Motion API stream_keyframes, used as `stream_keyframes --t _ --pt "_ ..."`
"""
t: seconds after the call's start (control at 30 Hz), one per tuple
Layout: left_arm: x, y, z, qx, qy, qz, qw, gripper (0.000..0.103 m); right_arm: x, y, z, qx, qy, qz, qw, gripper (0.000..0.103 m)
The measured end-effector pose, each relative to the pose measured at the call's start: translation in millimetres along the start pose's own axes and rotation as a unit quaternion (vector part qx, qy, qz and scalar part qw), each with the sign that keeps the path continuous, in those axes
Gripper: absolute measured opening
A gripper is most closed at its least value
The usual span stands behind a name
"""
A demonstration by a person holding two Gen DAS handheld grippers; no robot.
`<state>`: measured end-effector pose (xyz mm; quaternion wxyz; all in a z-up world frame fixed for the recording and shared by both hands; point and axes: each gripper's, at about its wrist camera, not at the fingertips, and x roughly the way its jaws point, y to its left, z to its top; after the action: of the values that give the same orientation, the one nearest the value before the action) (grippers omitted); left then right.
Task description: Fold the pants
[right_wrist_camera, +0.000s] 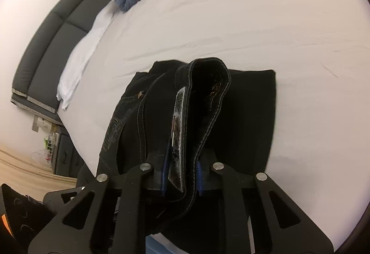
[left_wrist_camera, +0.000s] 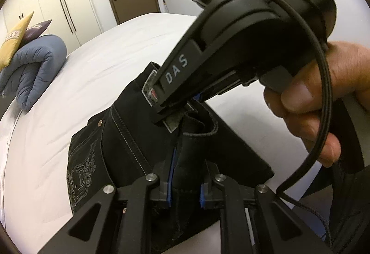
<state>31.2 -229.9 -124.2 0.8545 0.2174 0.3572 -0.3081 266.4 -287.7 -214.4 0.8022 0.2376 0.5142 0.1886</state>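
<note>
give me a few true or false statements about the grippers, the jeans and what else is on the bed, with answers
1. Both grippers are clamped on the black denim pants. True: the left gripper and the right gripper each pinch fabric at the waistband.
2. The pants lie on a wooden floor. False: they rest on the white bed sheet.
3. A rolled blue-grey quilt sits on the bed. True.
4. The yellow pillow lies on top of the pants. False: it leans by the quilt, apart from the pants.
5. The right gripper carries the letters DAS. True, seen from the left wrist view.
</note>
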Motion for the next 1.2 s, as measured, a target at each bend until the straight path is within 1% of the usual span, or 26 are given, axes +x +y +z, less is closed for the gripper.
stream_keyframes --t 0.03,0.1,0.13,0.17,0.27,0.43,0.47,0.57,0.6,0.67,0.73,0.77,0.83,0.87,0.9,0.93,0.97,1.03,1.1,1.13,1.17,1.2 --pt "2 0 2 0.001 0.0 -0.002 1.0 0.016 3 -1 1 0.003 -0.003 0.005 1.0 0.016" --pt "6 -5 7 0.008 0.0 -0.004 1.0 0.016 3 -15 3 0.013 -0.009 0.019 1.0 0.016" --pt "6 -16 8 0.011 0.001 -0.006 0.9999 0.016 4 -20 3 0.016 -0.011 0.022 1.0 0.016" --pt "7 -19 9 0.014 0.001 -0.007 0.9999 0.016 2 -26 1 0.021 -0.015 0.025 0.999 0.016" --pt "13 -22 13 0.017 0.005 -0.013 0.9998 0.016 7 -27 -4 0.03 -0.021 0.027 0.999 0.016" --pt "10 -35 2 0.026 0.009 -0.021 0.9994 0.016 12 -45 -19 0.061 -0.032 0.043 0.997 0.016" --pt "16 -31 5 0.026 0.012 -0.021 0.9994 0.016 14 -48 -20 0.066 -0.032 0.044 0.996 0.016" --pt "29 -38 1 0.024 0.026 -0.026 0.999 0.019 28 -59 -28 0.067 -0.028 0.043 0.996 0.016" --pt "34 -39 -1 0.021 0.03 -0.031 0.9989 0.022 34 -69 -31 0.083 -0.031 0.058 0.994 0.015" --pt "35 -39 0 0.015 0.025 -0.042 0.9987 0.027 37 -79 -36 0.103 -0.043 0.091 0.99 0.015" --pt "31 -30 2 0.005 0.016 -0.064 0.9978 0.043 36 -84 -40 0.12 -0.047 0.115 0.985 0.016" --pt "26 -27 1 -0.002 0.014 -0.077 0.9969 0.047 35 -84 -41 0.121 -0.048 0.116 0.985 0.019" --pt "10 -16 -2 -0.025 0.004 -0.1 0.9946 0.063 30 -81 -46 0.122 -0.048 0.108 0.985 0.021" --pt "-1 -9 -4 -0.037 -0.009 -0.106 0.9936 0.068 27 -81 -47 0.128 -0.048 0.107 0.985 0.022" --pt "-10 0 -5 -0.047 -0.019 -0.11 0.9927 0.076 21 -83 -51 0.141 -0.049 0.103 0.983 0.024" --pt "-19 12 -6 -0.057 -0.028 -0.111 0.9917 0.078 16 -85 -52 0.149 -0.053 0.098 0.982 0.025" --pt "-29 23 -8 -0.067 -0.037 -0.11 0.991 0.078 8 -87 -54 0.156 -0.06 0.088 0.982 0.029" --pt "-40 38 -8 -0.087 -0.045 -0.1 0.9901 0.078 -17 -88 -53 0.171 -0.093 0.061 0.979 0.031" --pt "-45 66 -10 -0.115 -0.052 -0.087 0.9882 0.078 -34 -75 -49 0.161 -0.117 0.081 0.977 0.032" --pt "-43 82 -11 -0.132 -0.05 -0.077 0.987 0.075 -40 -59 -45 0.142 -0.122 0.098 0.977 0.032" --pt "-41 89 -12 -0.142 -0.047 -0.071 0.9861 0.072 -40 -47 -42 0.127 -0.119 0.11 0.979 0.032" --pt "-35 102 -12 -0.156 -0.039 -0.069 0.9845 0.062 -36 -32 -39 0.108 -0.109 0.123 0.98 0.031"
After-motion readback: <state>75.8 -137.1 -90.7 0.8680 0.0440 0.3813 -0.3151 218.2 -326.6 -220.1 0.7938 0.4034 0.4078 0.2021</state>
